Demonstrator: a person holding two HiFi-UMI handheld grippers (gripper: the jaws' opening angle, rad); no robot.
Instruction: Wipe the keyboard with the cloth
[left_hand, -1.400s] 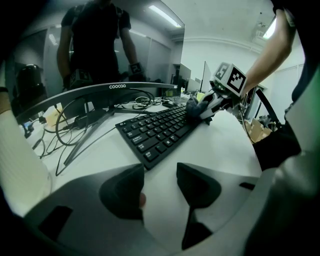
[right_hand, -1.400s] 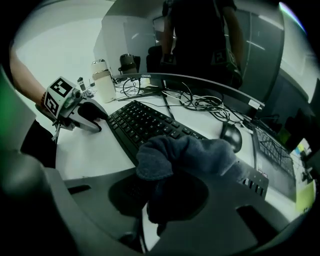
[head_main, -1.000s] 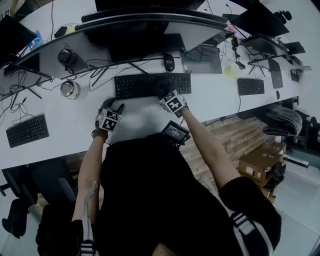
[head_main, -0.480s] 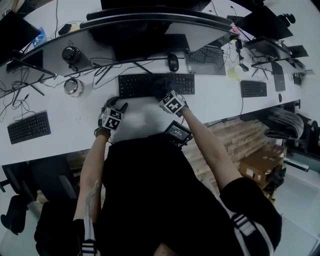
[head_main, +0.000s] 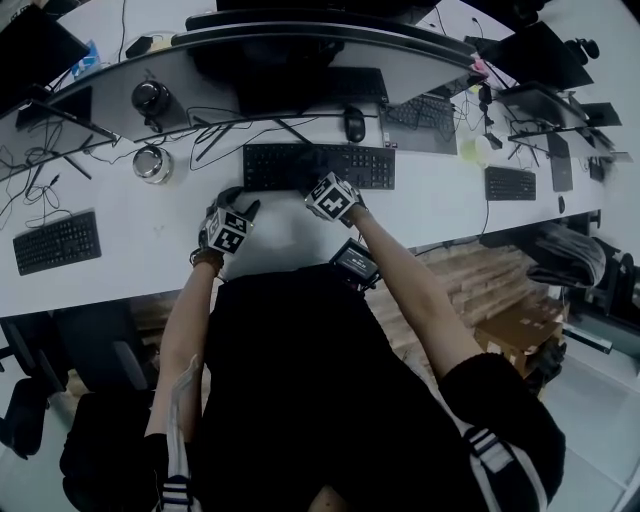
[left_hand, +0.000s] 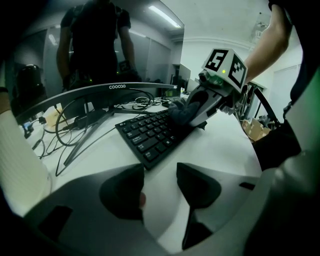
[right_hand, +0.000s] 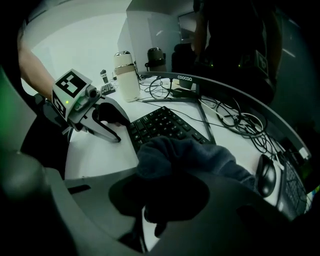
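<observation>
My right gripper (head_main: 322, 186) is clamped tight on the cloth (right_hand: 192, 152), pressing it on the keyboard (head_main: 365, 166) mid-row, near the desk's (head_main: 440, 200) front edge. My left gripper (left_hand: 160, 182) rests empty, jaws apart, at the keyboard's left corner. Nothing pins the keyboard, so a hard stroke could shove it. Since a second ago the cloth has slid left.

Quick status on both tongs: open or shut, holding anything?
Left tongs: open, empty, by the end of the keyboard.
Right tongs: shut on the dark cloth, over the keyboard.
</observation>
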